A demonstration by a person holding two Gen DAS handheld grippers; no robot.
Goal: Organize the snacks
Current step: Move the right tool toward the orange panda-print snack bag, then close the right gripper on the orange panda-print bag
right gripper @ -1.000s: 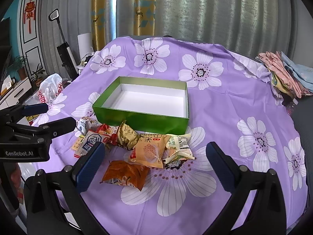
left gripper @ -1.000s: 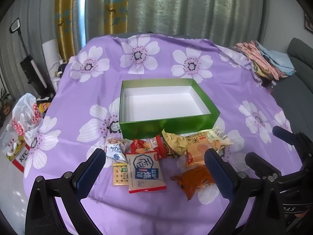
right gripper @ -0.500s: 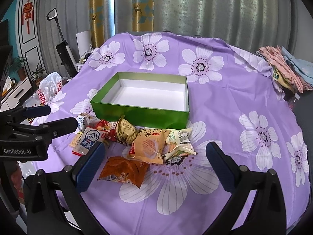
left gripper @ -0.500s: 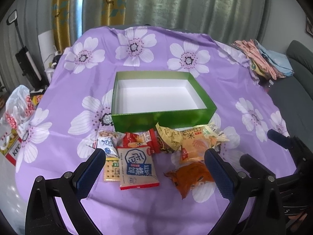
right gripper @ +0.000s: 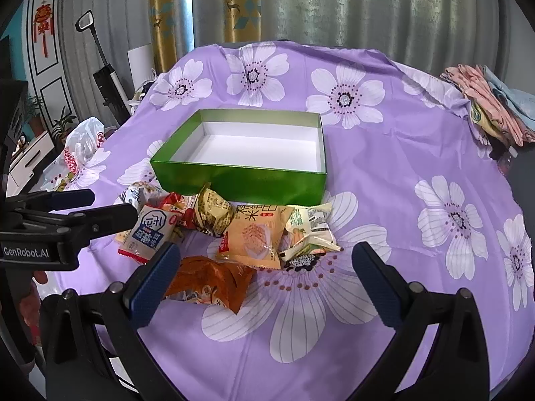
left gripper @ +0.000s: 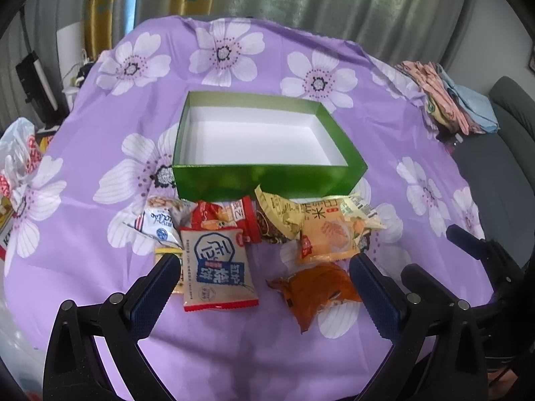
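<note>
An empty green box with a white inside sits mid-table on the purple flowered cloth. Several snack packets lie in a row before its near wall: a beige packet with a blue label, a red packet, a yellow-brown one, an orange-yellow cracker packet, a pale green one and an orange pouch. My left gripper hovers open above the beige packet and the pouch. My right gripper hovers open, the orange pouch by its left finger.
Folded clothes lie at the table's far right edge. A white plastic bag sits beyond the left edge, with an upright vacuum behind it. A grey sofa stands to the right. Curtains hang behind the table.
Both grippers have come closer to the snacks and tilted down; the box and packets look larger and nearer the fingers. Nothing on the table has moved, and both stay open.
</note>
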